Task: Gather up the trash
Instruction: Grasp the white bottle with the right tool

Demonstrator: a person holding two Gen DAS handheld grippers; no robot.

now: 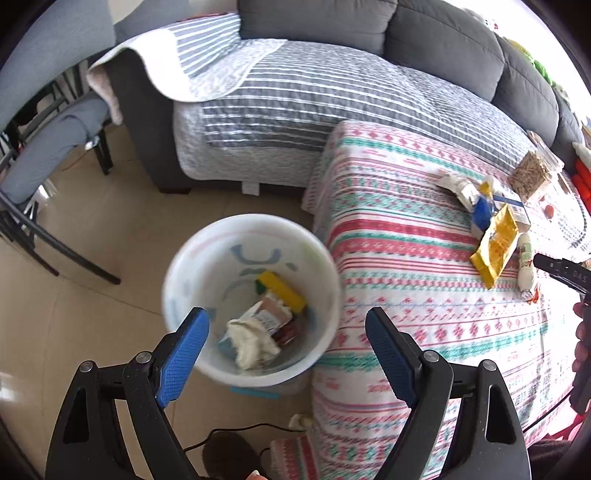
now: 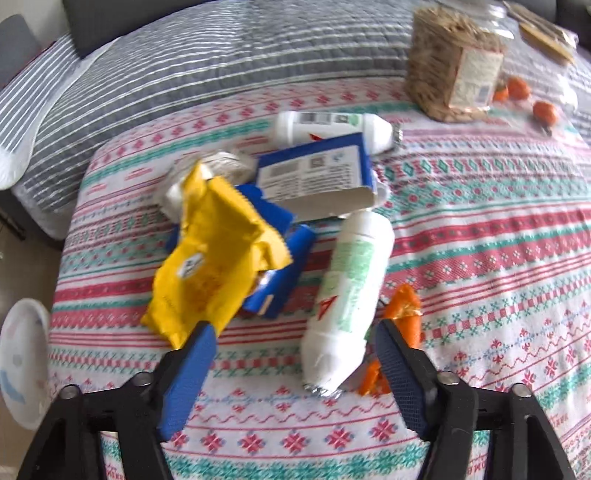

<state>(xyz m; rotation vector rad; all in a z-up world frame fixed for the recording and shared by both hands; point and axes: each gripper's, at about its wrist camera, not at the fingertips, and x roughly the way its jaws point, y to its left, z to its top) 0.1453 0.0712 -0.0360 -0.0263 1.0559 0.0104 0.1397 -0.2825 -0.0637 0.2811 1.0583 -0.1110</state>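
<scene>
In the left wrist view, the left gripper (image 1: 286,325) hangs wide open with nothing between its blue pads (image 1: 183,354), right above a white bin (image 1: 207,258) that stands on the tiled floor (image 1: 92,229). Inside the bin lie a crumpled tissue (image 1: 251,341), a yellow box (image 1: 282,290) and a torn carton (image 1: 271,314). The bin stands just beside the surface, at its 9 o'clock edge, which is draped in a patterned cloth (image 1: 406,240). At 2 o'clock on the cloth sits the remaining trash — a yellow bag (image 1: 496,245), a white bottle (image 1: 526,267) and blue packaging (image 1: 484,212). A black tip of the right gripper (image 1: 561,271) shows at 3 o'clock. A grey sofa (image 1: 369,22) with a striped cover (image 1: 314,92) fills the top.

In the right wrist view, the right gripper (image 2: 293,343) is also spread wide and holds nothing. Between its fingers, toward 12 o'clock, lies a white bottle (image 2: 349,288) on its side. The yellow bag (image 2: 214,258) lies at 10 o'clock, over a blue wrapper (image 2: 284,273). A blue carton (image 2: 314,173) sits beyond, with a second bottle (image 2: 332,127) behind it. An orange wrapper (image 2: 404,310) lies at 2 o'clock, touching the near bottle. The bin (image 2: 22,354) shows at 9 o'clock — off the surface.
</scene>
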